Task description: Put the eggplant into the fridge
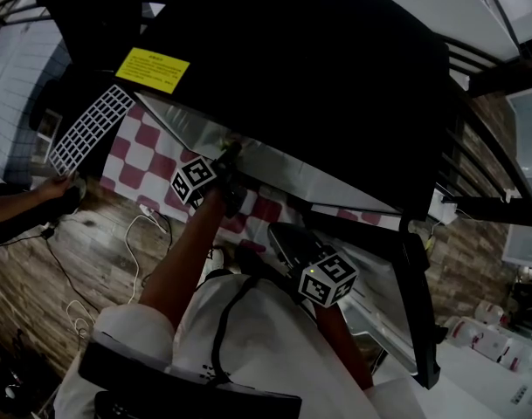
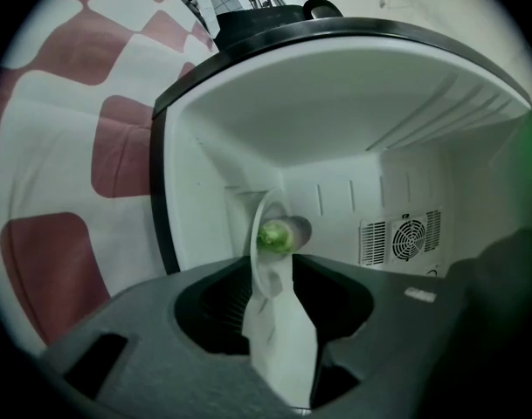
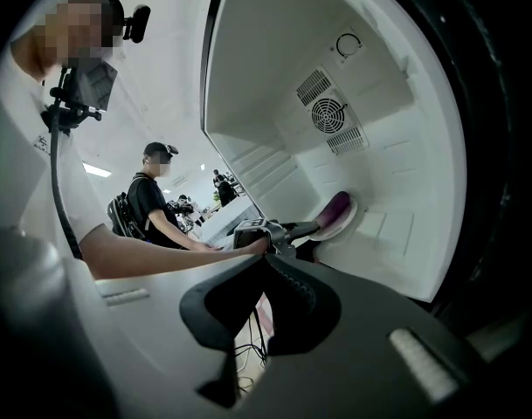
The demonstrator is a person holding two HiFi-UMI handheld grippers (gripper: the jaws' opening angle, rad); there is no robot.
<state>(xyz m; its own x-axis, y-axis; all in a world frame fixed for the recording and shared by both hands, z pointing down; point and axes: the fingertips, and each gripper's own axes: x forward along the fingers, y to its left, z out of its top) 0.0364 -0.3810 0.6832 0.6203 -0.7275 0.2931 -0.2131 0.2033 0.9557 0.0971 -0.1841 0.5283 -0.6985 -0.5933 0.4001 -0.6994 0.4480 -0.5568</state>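
The black fridge [image 1: 318,77] stands open, its inside white [image 2: 335,103] with a fan grille [image 2: 404,236] on the back wall. My left gripper [image 1: 233,151] reaches into it. A white plate [image 2: 279,330] stands edge-on in the gap of the left gripper [image 2: 274,273], with dark room on both sides of it. On the plate lies the eggplant [image 2: 272,236], green stem end towards me. From the right gripper view the eggplant [image 3: 340,206] shows purple on the plate [image 3: 335,227], low inside the fridge. My right gripper [image 3: 267,256] waits outside the opening, jaws together and empty.
The fridge door [image 1: 418,304] hangs open at the right. A red and white checked cloth [image 1: 152,151] lies left of the fridge. Another person's hand [image 1: 58,187] holds a white wire rack [image 1: 91,129]. Cables [image 1: 148,221] trail over the wooden floor. People [image 3: 152,203] stand behind.
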